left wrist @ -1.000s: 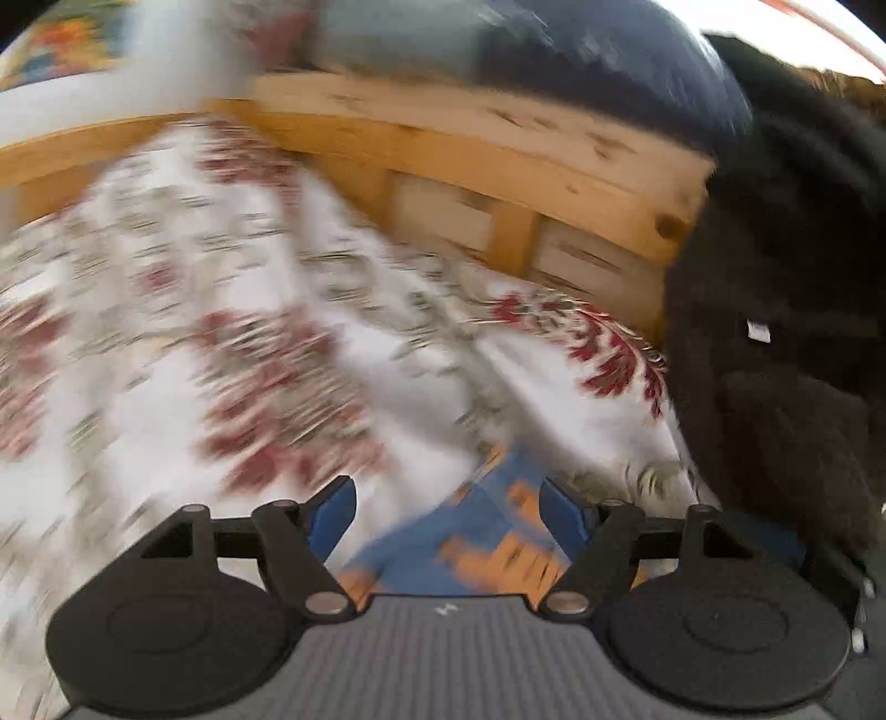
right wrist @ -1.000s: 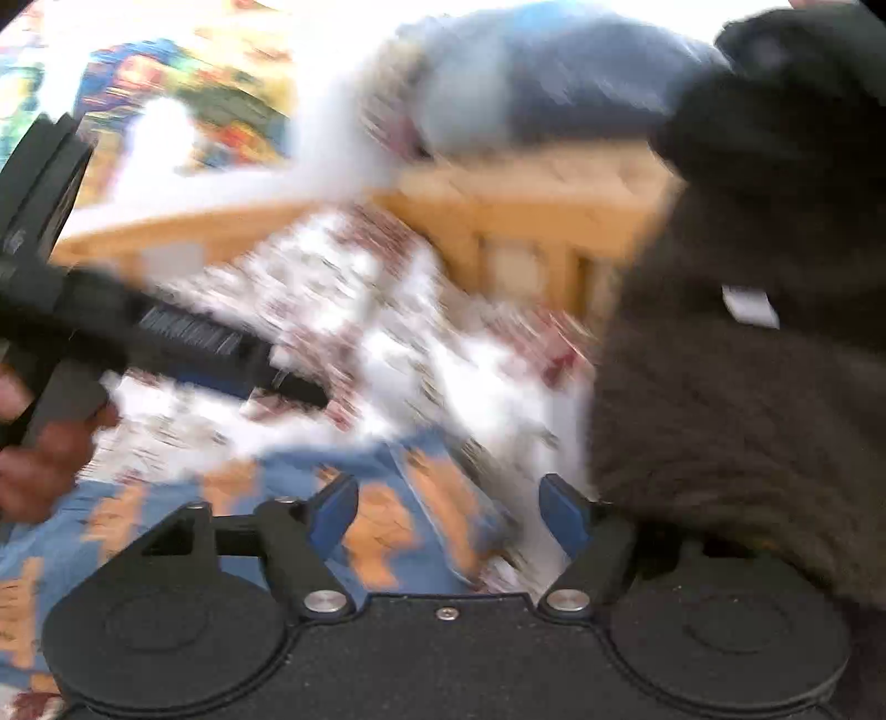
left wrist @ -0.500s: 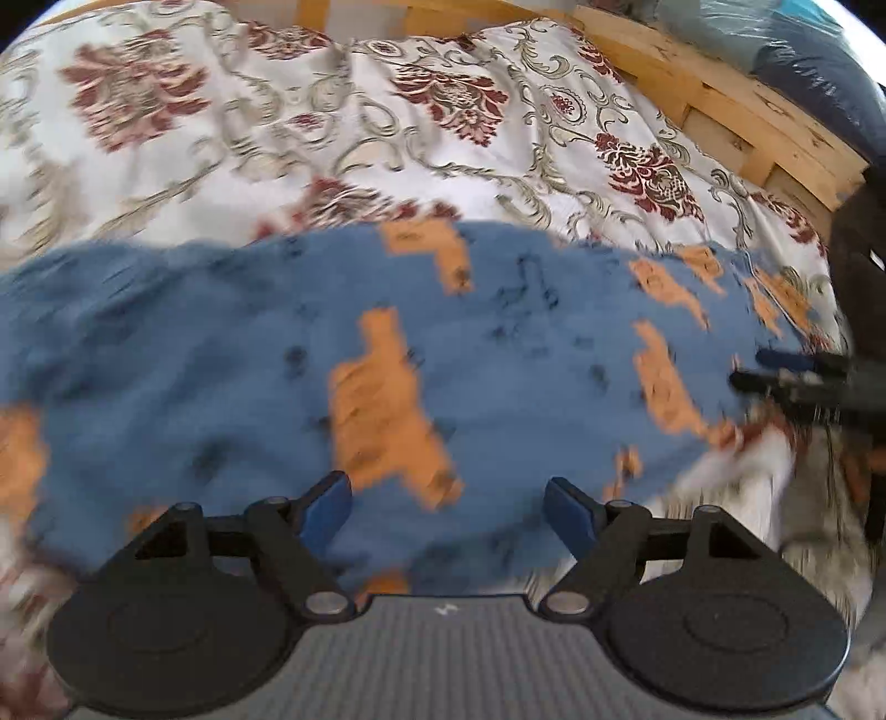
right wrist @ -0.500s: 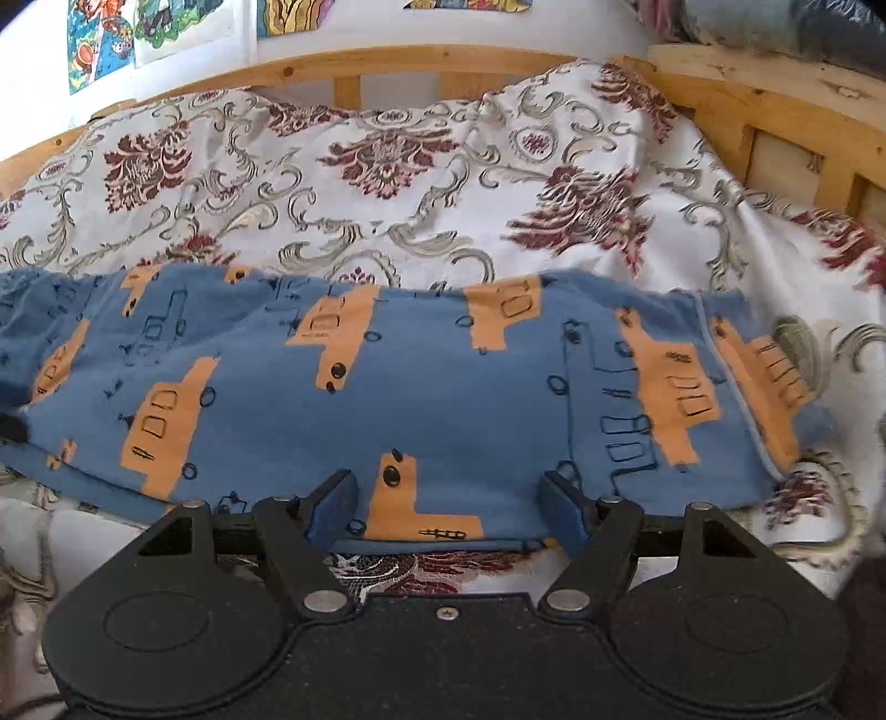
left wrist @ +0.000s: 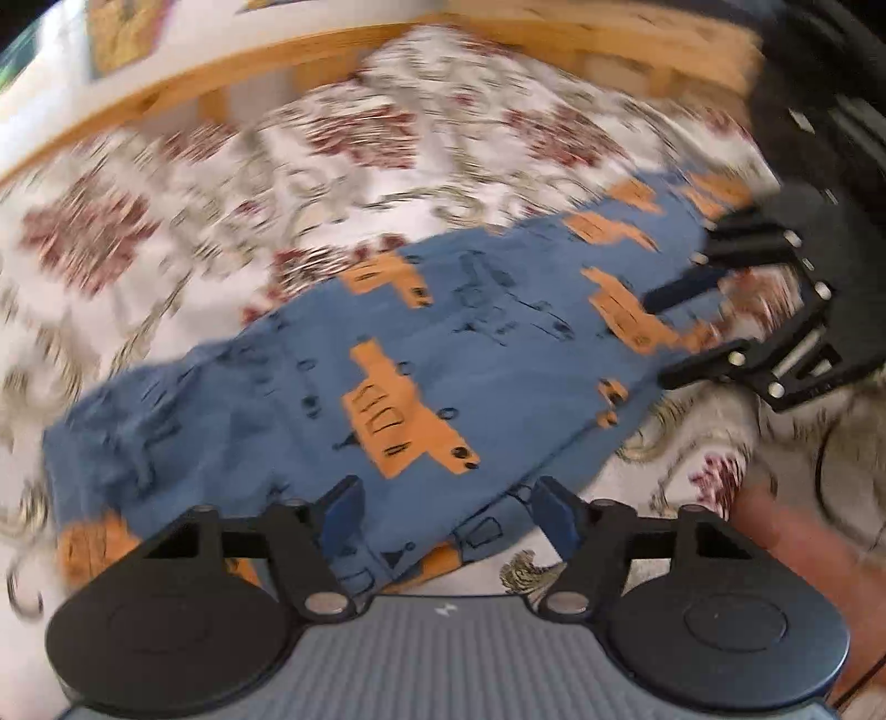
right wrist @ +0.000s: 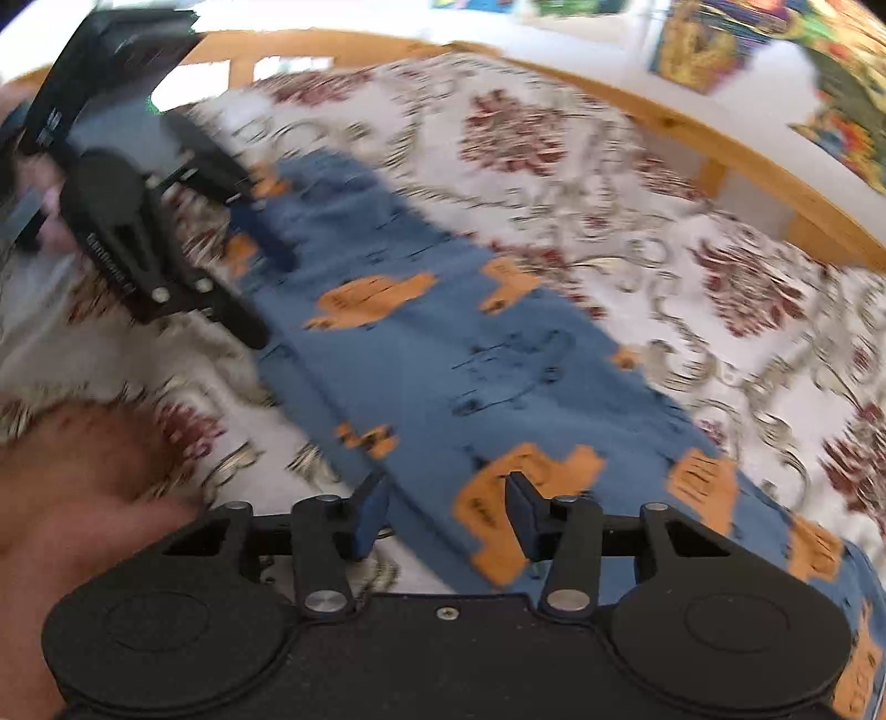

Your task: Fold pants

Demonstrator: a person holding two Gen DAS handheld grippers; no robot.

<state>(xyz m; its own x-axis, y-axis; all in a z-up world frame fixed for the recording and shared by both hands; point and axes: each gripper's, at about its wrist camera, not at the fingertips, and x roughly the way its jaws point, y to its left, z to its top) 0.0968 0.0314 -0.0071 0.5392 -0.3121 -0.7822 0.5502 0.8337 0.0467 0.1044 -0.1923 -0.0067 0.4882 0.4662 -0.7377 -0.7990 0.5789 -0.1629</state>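
- The pants (left wrist: 421, 354), blue with orange vehicle prints, lay stretched out flat as a long band across a bedspread (left wrist: 183, 183); in the right wrist view the same pants (right wrist: 443, 354) ran diagonally from upper left to lower right.
- The bedspread (right wrist: 637, 183) was white with dark red floral medallions and grey-green scrolls, and it covered the whole working surface, rumpled in places.
- A light wooden bed frame (left wrist: 232, 72) ran along the far edge of the bedspread; the right wrist view showed its rail (right wrist: 736, 149) with upright slats below it.
- Behind the frame stood a white wall with colourful pictures (right wrist: 714, 39) hung on it; one yellowish picture (left wrist: 124, 30) showed in the left wrist view.
- A dark, fuzzy mass (left wrist: 814, 83) sat at the upper right of the left wrist view, too blurred to name.
- The left gripper (left wrist: 446, 512) was spread wide, one end of the pants lying between its blue fingertips and nothing pinched.
- The right gripper (right wrist: 446, 512) was also parted, though more narrowly, with the near edge of the pants between its pads and not clamped.
- Each camera saw the other tool at the far end of the garment: the right gripper (left wrist: 692, 327) and the left gripper (right wrist: 260, 277).
- Both views were smeared by motion blur.
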